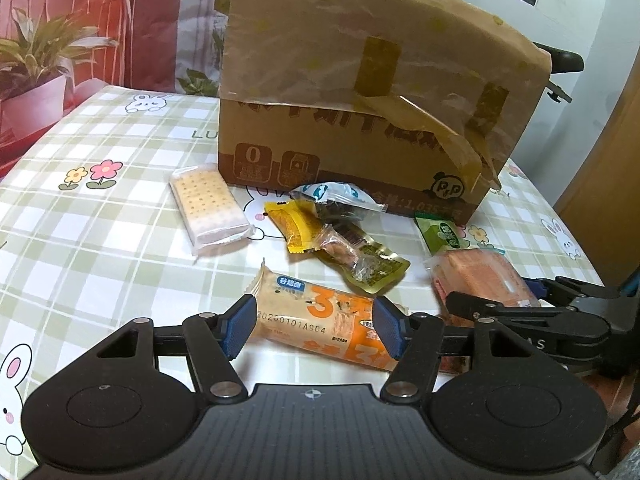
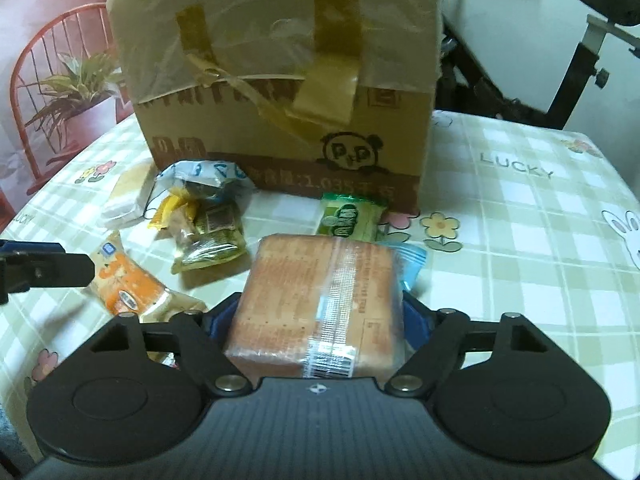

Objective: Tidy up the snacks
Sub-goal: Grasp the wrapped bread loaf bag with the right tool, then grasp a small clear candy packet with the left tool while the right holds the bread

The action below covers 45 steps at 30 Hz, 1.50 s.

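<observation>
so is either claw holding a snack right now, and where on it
Right claw grips the orange cracker pack across its near end. Left claw only straddles the orange bar, not holding it.

Black left claw point(image 1: 314, 326) with blue ribbed pads point(image 1: 239, 326), silver screws.

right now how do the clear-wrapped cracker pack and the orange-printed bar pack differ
The cracker pack lies apart near the cardboard box, untouched; the orange bar pack lies between the left gripper's jaws. The cracker pack's wrapper is clear and shows pale crackers; the bar pack's wrapper is printed orange. Both lie flat on the checked tablecloth.
</observation>
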Each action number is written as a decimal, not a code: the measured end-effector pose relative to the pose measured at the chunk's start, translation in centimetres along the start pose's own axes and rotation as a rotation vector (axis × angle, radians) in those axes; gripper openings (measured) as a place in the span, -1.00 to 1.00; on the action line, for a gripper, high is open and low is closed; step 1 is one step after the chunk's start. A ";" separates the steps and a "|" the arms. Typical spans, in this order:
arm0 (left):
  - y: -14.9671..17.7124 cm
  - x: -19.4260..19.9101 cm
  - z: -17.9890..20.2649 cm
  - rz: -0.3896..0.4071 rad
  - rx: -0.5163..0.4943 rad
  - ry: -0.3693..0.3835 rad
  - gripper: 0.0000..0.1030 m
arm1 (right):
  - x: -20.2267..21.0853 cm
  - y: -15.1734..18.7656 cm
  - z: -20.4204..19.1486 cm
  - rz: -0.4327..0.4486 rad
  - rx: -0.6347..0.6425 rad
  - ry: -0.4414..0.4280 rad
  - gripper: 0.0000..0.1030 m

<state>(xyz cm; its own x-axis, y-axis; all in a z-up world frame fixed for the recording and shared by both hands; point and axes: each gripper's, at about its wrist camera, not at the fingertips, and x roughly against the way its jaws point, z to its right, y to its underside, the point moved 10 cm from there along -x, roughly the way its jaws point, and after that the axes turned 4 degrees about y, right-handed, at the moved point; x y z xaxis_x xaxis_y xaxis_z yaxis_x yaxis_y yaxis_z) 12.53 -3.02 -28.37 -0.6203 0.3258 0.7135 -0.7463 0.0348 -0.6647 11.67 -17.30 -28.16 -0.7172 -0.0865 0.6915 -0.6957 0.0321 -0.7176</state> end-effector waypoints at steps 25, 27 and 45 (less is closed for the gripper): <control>1.0 -1.9 0.3 -0.095 0.130 0.019 0.27 | 1.4 0.9 0.5 0.142 0.013 -0.033 0.42; 1.0 -2.2 0.3 -0.100 0.130 0.016 0.27 | 1.4 0.9 0.4 0.144 0.010 -0.033 0.41; 0.1 -4.6 -0.6 -0.119 0.111 -0.051 0.28 | 1.6 0.9 0.4 0.146 -0.010 -0.044 0.41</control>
<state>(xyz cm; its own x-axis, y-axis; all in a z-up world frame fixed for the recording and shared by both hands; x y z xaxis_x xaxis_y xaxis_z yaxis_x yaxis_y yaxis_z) 15.45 -3.94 -31.88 -0.5355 0.2772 0.7978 -0.8354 -0.0351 -0.5485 9.88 -17.81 -27.72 -0.8087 -0.1233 0.5751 -0.5844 0.0571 -0.8095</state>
